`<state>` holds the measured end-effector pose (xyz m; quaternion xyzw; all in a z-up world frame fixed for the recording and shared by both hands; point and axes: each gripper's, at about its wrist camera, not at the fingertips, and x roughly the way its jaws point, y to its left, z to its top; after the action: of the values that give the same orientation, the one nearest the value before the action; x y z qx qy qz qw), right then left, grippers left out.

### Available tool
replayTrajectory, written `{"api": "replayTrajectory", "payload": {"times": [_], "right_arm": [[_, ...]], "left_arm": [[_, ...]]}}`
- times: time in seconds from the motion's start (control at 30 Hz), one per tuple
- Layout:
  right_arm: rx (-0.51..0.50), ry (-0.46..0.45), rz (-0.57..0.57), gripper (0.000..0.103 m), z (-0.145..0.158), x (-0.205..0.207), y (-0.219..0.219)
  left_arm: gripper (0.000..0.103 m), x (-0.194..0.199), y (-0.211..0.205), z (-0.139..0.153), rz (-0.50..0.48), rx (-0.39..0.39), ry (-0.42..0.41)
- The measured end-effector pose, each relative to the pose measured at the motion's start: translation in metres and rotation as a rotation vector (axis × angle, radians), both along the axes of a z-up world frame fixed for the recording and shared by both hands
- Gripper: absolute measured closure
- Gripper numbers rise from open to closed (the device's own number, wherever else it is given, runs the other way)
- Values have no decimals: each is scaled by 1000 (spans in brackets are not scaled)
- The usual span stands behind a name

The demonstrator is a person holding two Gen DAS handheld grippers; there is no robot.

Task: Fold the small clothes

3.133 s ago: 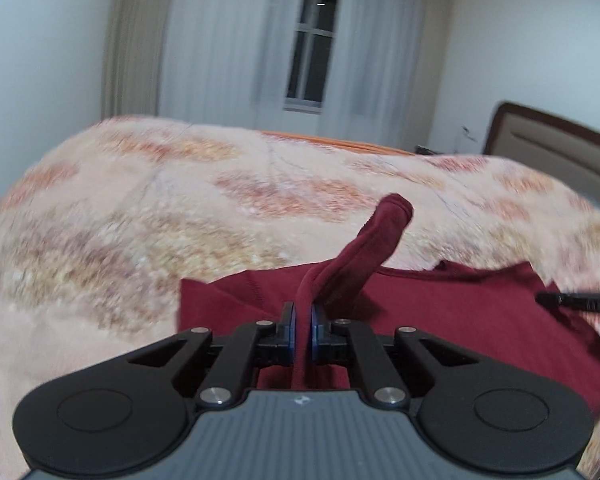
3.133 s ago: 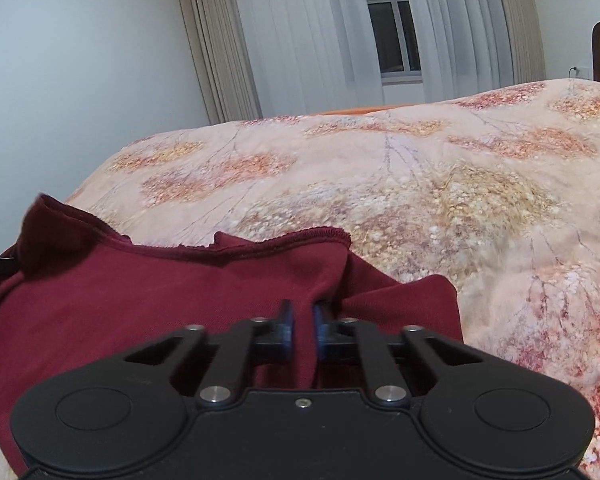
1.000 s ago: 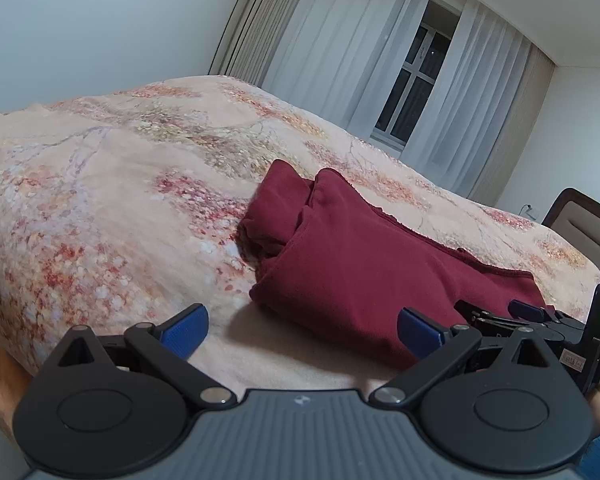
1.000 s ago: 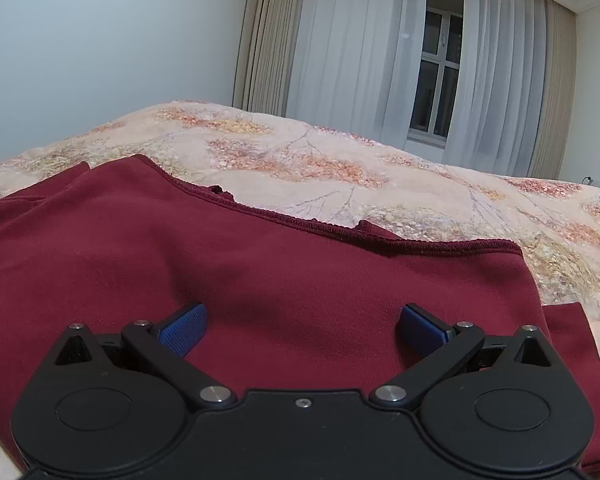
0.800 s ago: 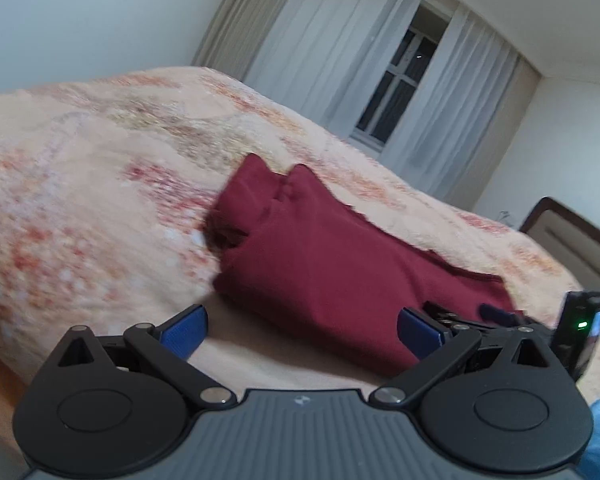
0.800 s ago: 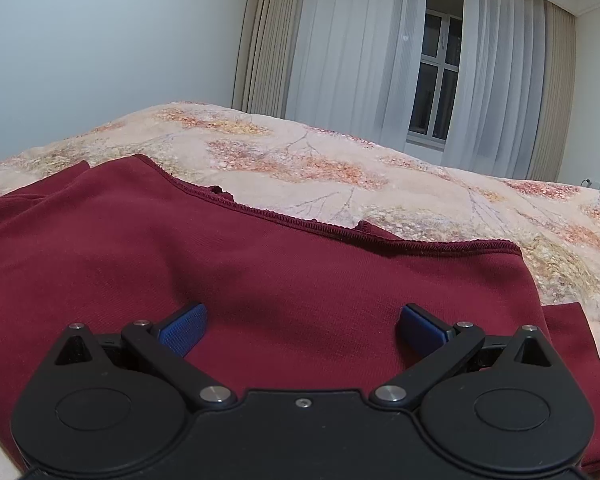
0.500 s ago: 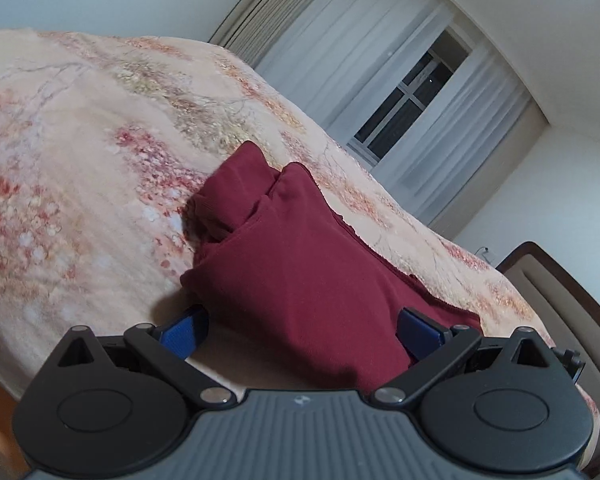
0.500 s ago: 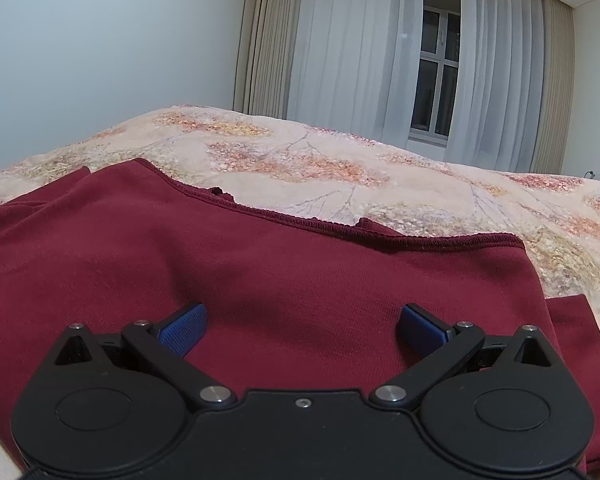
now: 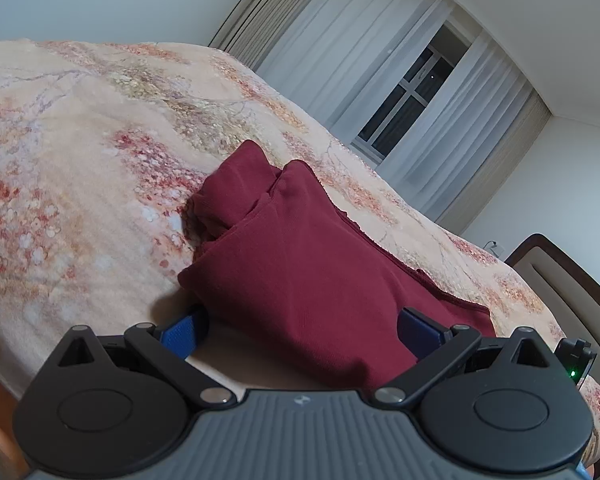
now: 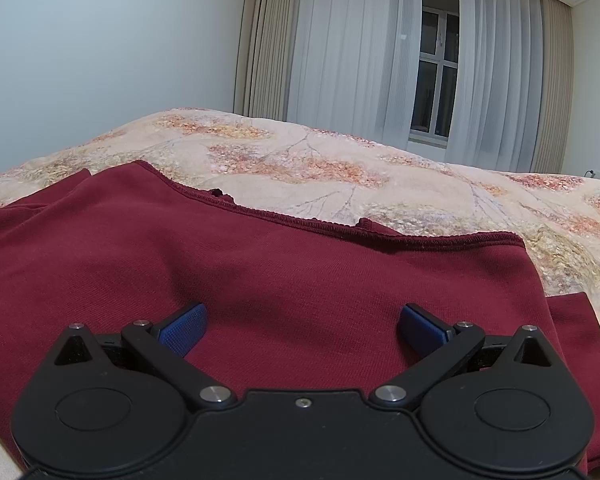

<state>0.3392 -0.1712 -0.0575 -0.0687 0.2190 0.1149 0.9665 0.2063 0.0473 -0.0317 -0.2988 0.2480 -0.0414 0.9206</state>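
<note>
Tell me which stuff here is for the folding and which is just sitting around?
For the folding:
- red garment, folded on the bed
- left tongs, open
- right tongs, open

Just there:
- flowery bedspread
- curtains
- window
- headboard

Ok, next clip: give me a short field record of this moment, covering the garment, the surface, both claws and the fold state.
garment: dark red knit top, folded over on itself, bunched sleeve at its far left end
surface: floral bedspread
left claw: open, straddling the top's near edge, gripping nothing
right claw: open, low over the top, gripping nothing
fold state: top layer's hem edge lies across the far side; strip of lower layer pokes out at right
background: curtained window
</note>
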Motion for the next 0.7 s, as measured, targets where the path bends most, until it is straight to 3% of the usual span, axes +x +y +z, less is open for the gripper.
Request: {"api": "replayTrajectory", "payload": {"times": [0.47,0.7], "right_arm": [[-5,-3,-5,1,2,-1,1],[53,3,-55,1,13,-20,-2]], "left_arm": [[0,1,3,0,11,-22,11],[0,11,-1,8,19,2,87]]}}
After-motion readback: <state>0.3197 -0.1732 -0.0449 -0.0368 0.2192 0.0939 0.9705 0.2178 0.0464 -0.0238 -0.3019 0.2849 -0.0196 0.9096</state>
